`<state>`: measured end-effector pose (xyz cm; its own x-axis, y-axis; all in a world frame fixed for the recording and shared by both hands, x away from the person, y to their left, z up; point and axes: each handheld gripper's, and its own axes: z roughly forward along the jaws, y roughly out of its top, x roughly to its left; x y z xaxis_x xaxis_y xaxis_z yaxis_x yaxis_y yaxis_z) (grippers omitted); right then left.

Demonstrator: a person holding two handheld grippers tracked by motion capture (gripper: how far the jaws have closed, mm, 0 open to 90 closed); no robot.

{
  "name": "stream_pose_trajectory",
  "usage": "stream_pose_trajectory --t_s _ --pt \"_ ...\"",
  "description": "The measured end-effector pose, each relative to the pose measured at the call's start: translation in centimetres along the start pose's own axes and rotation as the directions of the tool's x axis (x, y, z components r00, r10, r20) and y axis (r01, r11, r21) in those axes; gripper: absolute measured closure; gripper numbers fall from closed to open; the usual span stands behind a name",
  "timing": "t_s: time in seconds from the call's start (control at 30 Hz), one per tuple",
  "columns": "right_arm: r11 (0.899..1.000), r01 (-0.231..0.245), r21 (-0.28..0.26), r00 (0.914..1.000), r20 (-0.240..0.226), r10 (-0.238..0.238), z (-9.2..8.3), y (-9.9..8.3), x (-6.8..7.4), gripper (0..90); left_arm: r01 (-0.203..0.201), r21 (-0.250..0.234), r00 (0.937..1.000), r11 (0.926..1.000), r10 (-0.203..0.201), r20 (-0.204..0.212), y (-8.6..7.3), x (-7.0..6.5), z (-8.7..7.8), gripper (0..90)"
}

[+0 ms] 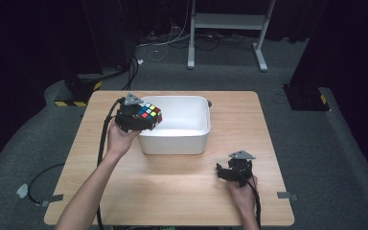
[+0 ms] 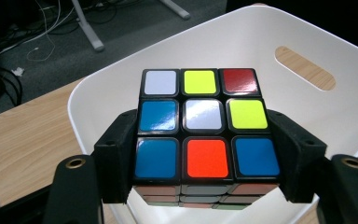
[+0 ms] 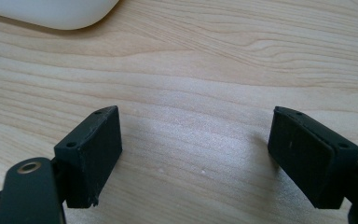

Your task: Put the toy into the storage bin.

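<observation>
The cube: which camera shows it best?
The left gripper view: the cube is large there, its coloured squares sharp, clamped by the left gripper above the white bin. In the high view it is small. The right gripper view looks at bare table.

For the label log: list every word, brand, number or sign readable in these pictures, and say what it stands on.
None: no readable text anywhere.
Puzzle cube, clamped in the left gripper: plain coloured stickers, no logo or lettering.
White bin: unmarked walls.
Wooden table: bare grain.
Right gripper: open, plain black, no markings.
Yellow-black hazard stripes on the floor: a pattern, no words.
</observation>
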<state>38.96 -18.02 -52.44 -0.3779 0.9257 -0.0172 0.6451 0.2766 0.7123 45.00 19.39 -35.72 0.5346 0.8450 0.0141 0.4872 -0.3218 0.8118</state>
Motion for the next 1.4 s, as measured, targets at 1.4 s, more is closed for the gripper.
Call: stream_pose_trajectory --t_s 1.4 --pt "1.000 0.000 0.000 1.0000 0.000 0.000 0.0 0.0 0.0 17.2 0.008 0.012 1.0000 0.9999 -0.008 -0.002 -2.2 -0.2 -0.5 33.8"
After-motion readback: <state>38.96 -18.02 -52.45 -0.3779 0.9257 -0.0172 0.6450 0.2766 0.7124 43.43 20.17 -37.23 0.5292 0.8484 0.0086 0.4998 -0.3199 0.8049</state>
